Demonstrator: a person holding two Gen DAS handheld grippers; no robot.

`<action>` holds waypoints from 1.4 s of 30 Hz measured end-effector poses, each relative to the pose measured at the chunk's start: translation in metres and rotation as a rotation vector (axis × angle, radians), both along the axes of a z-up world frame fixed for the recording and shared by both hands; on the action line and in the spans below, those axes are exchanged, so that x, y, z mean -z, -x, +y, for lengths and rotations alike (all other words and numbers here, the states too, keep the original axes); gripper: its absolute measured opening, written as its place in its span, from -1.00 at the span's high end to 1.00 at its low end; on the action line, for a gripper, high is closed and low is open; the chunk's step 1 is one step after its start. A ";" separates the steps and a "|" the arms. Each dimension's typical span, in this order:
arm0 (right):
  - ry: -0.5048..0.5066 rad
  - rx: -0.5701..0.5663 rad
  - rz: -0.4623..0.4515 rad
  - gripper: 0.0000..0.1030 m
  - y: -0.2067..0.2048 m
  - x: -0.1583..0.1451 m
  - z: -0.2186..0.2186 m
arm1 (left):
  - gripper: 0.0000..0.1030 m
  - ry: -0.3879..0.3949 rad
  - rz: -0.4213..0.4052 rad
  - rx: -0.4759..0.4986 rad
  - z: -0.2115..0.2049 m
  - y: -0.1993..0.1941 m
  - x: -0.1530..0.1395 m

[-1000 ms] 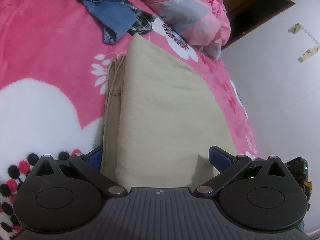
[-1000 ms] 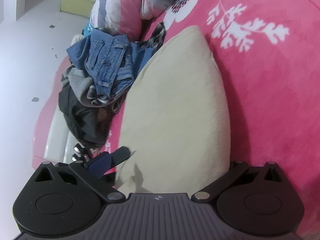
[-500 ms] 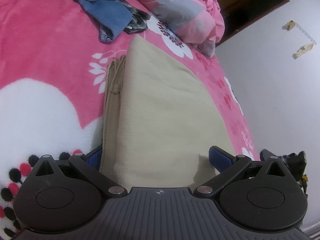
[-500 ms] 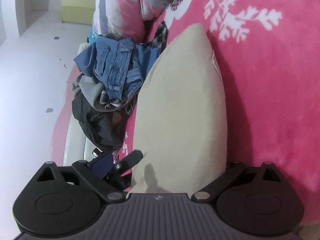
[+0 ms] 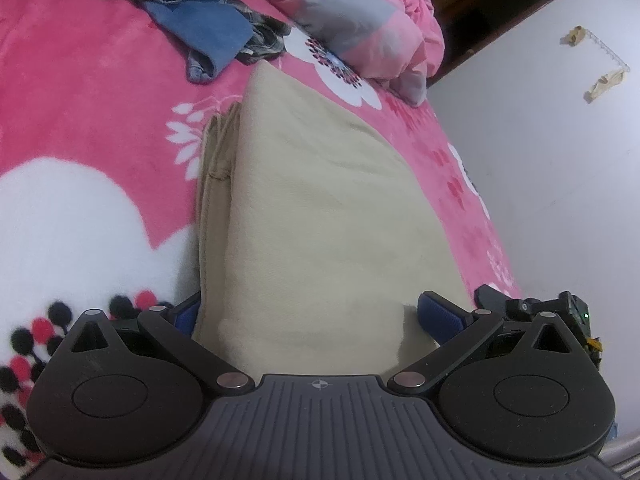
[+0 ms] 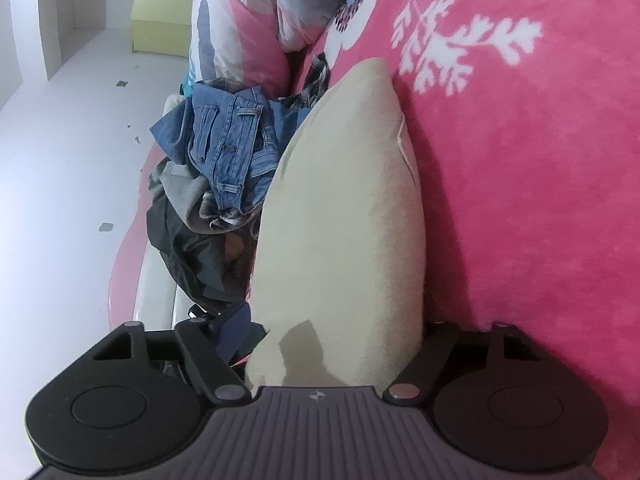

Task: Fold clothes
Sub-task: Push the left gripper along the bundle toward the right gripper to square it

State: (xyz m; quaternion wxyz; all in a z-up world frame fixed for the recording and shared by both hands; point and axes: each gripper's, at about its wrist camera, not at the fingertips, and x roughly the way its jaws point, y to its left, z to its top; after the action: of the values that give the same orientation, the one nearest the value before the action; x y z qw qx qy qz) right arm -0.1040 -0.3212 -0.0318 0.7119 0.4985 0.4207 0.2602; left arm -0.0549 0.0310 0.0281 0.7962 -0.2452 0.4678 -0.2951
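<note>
Left gripper (image 5: 316, 316) spread, folded beige garment (image 5: 320, 216) between its fingers. Right gripper (image 6: 336, 340) likewise spread around the garment. Beyond the fingertips: jeans pile (image 6: 232, 152), pink quilt (image 5: 360, 20). Only the right view shows the dark jacket (image 6: 192, 256); only the left shows the wall (image 5: 540, 140).

beige garment (image 5: 320, 208): looked like matt ribbed cloth
blanket (image 5: 80, 92): was fuzzy pink fleece
jeans (image 6: 232, 148): were faded denim
</note>
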 end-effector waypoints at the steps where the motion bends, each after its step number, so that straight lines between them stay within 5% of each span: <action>1: 0.000 0.000 0.000 -0.42 0.000 0.001 -0.001 | -1.00 0.003 0.004 0.004 -0.001 0.001 -0.001; 20: -0.027 -0.032 0.013 -0.30 -0.006 0.007 -0.008 | -1.00 0.108 0.074 0.063 -0.004 0.008 0.011; 32: 0.046 -0.123 -0.048 -0.30 -0.003 -0.003 0.008 | -1.00 0.179 0.076 0.105 -0.002 0.005 0.012; 37: 0.030 -0.120 -0.018 -0.28 -0.012 0.002 0.010 | -1.00 0.158 0.073 0.114 -0.008 -0.001 0.016; 42: 0.096 -0.094 -0.005 0.10 -0.014 0.001 0.016 | -0.96 0.069 0.041 0.123 -0.019 0.004 0.007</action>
State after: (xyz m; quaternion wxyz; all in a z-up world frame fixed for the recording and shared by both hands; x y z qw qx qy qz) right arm -0.0896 -0.3054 -0.0324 0.7230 0.4431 0.4536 0.2742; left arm -0.0584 0.0122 0.0215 0.7580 -0.2492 0.4876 -0.3545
